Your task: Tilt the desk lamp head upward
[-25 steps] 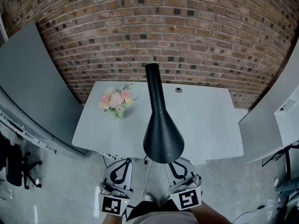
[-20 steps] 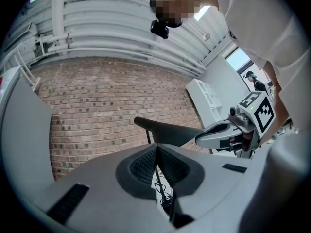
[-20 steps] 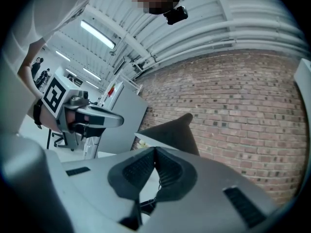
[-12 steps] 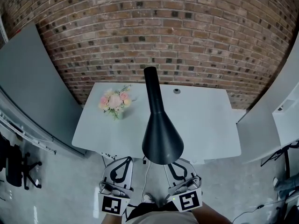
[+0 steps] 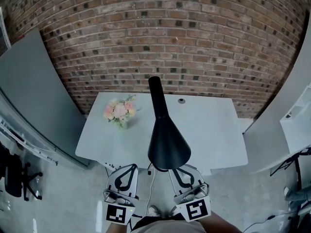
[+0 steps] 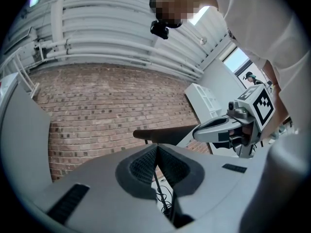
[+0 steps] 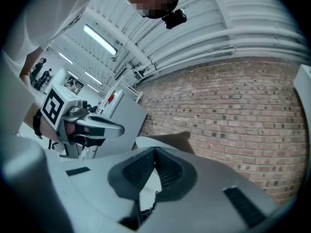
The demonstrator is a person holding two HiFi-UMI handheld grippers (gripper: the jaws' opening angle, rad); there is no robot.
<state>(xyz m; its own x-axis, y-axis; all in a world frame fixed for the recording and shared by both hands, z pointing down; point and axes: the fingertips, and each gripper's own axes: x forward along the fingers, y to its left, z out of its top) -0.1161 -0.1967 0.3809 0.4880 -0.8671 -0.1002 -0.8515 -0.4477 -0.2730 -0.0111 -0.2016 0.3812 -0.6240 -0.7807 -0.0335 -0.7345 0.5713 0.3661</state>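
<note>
Fingers (image 6: 141, 166) of the left gripper (image 6: 156, 147) are pressed together at the tips, with nothing between the ribbed pads. The right gripper (image 7: 154, 150) shows the same in its own view: fingers (image 7: 138, 169) closed tip to tip and empty.

In the left gripper view the dark lamp head (image 6: 165, 134) lies just past the tips, slightly up and to the right, clear of them, with the right gripper (image 6: 200, 130) near its far side. In the right gripper view the lamp head (image 7: 171, 141) shows just beyond the closed tips and a little right of them, and the left gripper (image 7: 119, 128) is off to the left.

From the head view both grippers sit low in the picture, side by side, the left gripper (image 5: 130, 167) and the right gripper (image 5: 175, 170) pointing forward. The black lamp head (image 5: 167, 142) hangs between them and just ahead, its wide rim overlapping the right fingertips in the picture. It narrows to a slim neck reaching toward the brick wall (image 5: 170, 47).

Beneath it stands the white table (image 5: 214, 130), with a small bunch of pink flowers (image 5: 119, 111) on its left part, well apart from the lamp head.
</note>
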